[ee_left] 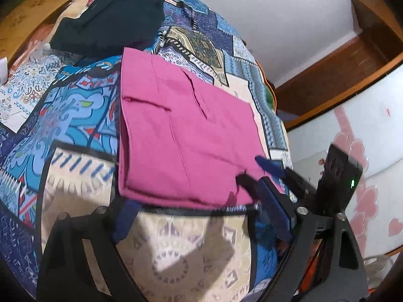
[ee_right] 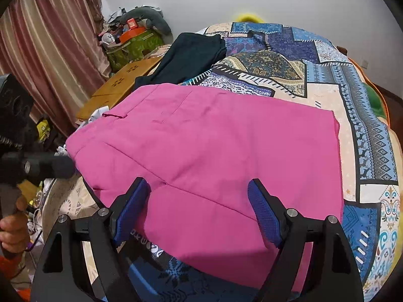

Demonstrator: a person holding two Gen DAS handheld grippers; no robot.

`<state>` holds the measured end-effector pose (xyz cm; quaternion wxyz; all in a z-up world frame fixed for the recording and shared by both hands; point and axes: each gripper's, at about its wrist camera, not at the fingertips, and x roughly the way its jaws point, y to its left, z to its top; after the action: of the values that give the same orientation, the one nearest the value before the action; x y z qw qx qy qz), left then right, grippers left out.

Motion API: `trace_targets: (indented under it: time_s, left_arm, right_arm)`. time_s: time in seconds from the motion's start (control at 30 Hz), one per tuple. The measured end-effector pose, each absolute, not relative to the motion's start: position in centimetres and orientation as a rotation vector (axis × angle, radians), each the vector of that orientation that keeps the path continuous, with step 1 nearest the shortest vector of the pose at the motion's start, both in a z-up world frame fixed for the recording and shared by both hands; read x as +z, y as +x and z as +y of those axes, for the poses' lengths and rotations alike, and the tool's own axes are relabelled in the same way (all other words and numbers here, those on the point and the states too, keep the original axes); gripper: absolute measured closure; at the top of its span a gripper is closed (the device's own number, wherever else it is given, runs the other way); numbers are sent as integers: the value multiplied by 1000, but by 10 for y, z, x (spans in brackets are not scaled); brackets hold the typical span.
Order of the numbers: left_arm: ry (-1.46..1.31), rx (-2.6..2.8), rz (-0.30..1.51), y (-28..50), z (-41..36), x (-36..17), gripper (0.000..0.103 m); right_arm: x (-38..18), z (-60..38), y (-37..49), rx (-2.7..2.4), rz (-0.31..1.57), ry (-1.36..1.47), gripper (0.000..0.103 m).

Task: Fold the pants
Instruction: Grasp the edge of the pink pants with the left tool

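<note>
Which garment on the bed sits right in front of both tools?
The pink pants, folded flat on the patterned bedspread. The dark garment lies farther back, beyond the pink one's far edge, away from both tools.

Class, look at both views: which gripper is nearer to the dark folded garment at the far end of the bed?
Neither clearly. Left gripper and right gripper both sit open at the folded pink pants' near edge, with the dark garment beyond the pants.

Under my fingers the bed point(ee_right: 327, 95), covered in a blue and cream patchwork spread, is carrying the folded pink pants point(ee_right: 214, 151) lying flat near its closest edge, and a dark folded garment point(ee_right: 191, 55) is lying behind them toward its far left side.
</note>
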<state>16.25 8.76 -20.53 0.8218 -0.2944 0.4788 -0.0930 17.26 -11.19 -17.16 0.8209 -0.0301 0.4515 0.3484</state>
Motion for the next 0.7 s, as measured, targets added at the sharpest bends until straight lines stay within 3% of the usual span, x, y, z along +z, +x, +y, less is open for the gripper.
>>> trace_targets:
  time_s: [0.1, 0.17, 0.2, 0.37, 0.7]
  left_arm:
    - [-592, -179, 1006, 171, 87, -202, 32]
    - [-531, -126, 1010, 177, 85, -200, 63]
    - [-495, -82, 1014, 179, 84, -200, 70]
    - [-393, -19, 962, 178, 79, -192, 78]
    - [-67, 197, 811, 157, 87, -154, 81]
  right_arm:
    - [-172, -112, 172, 741, 960, -64, 24]
    - [-172, -112, 173, 741, 961, -64, 24]
    - [-172, -112, 173, 741, 961, -64, 24]
    - [-168, -116, 174, 744, 972, -31, 24]
    - [-154, -128, 169, 701, 919, -23, 24]
